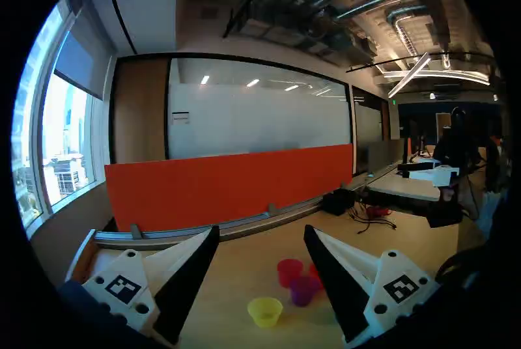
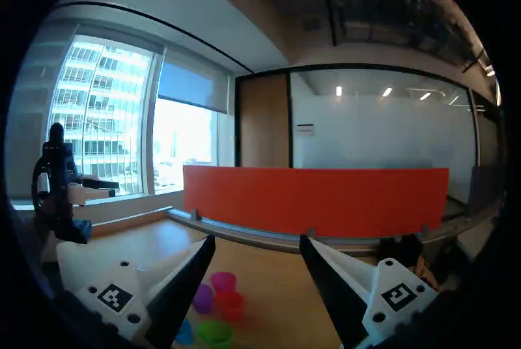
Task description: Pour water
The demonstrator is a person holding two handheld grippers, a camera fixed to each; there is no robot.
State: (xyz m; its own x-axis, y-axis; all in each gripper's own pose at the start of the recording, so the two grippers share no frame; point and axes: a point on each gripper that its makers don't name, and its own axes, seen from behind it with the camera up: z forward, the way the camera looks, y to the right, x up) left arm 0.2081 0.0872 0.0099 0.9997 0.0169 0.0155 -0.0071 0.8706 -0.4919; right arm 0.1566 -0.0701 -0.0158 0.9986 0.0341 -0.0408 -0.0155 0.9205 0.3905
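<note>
In the left gripper view, my left gripper is open above a light wooden table, with nothing between its fingers. Small plastic cups stand below and ahead of it: a yellow cup nearest, a purple cup, a pink cup and a red cup partly behind the right finger. In the right gripper view, my right gripper is also open and holds nothing. Beneath it stand a pink cup, a purple cup, a red cup, a green cup and a blue cup.
An orange divider panel runs along the table's far edge. Black cables and a bag lie at the far right. A black and white device stands at the left by the windows. Other desks extend to the right.
</note>
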